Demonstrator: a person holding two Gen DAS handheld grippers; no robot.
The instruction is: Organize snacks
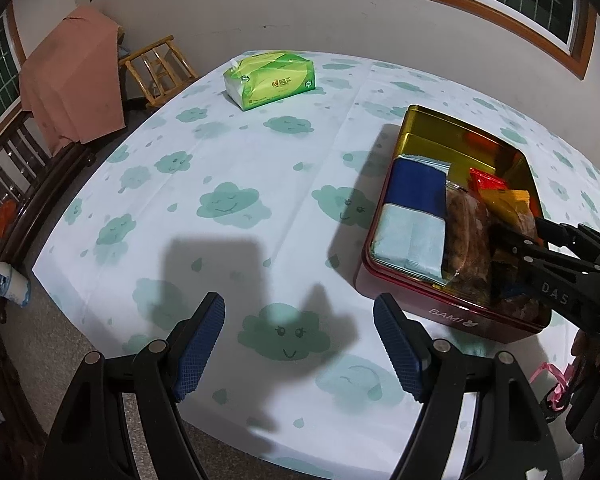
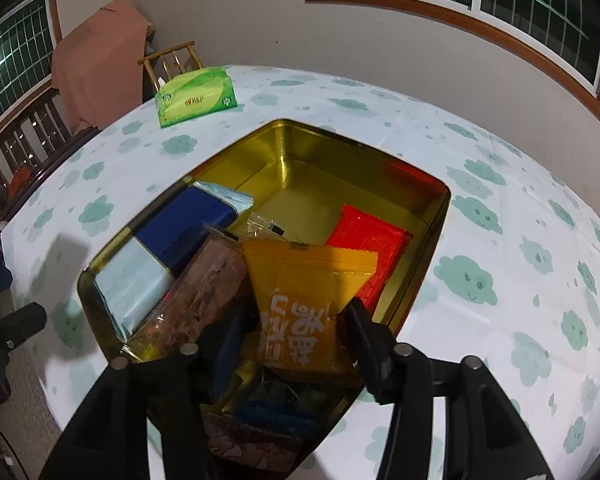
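A rectangular metal tin (image 2: 432, 216) with rounded corners sits on the surface (image 1: 220, 152), which is covered by a white cloth printed with smiling green clouds. The tin is dark red outside, shiny gold inside, with the word BAMI on its near wall. Its far half shows bare gold floor; the near half is packed with snacks. Along the left side lie two flat packs end to end — one dark blue pack (image 2: 184, 224) and one pale blue pack (image 2: 132, 280). Next to them lies one long clear bag of brown pieces (image 2: 208, 280), crinkled and glossy. One red wrapper (image 2: 364, 240) with a zigzag edge lies flat toward the right wall. One orange packet (image 2: 312, 280) with white characters leans over the heap, its lower end between the fingers of the right claw (image 2: 288, 332). That claw stands partly open, its pads beside the packet rather than pressing it. Darker wrappers lie under the orange packet, too shadowed to count.

The left claw (image 1: 300, 344) hovers over bare cloth just beside the tin, jaws wide, nothing between its ribbed blue pads (image 1: 198, 344).

One green soft tissue pack (image 1: 270, 78) lies at the far side of the surface, well apart from the tin.
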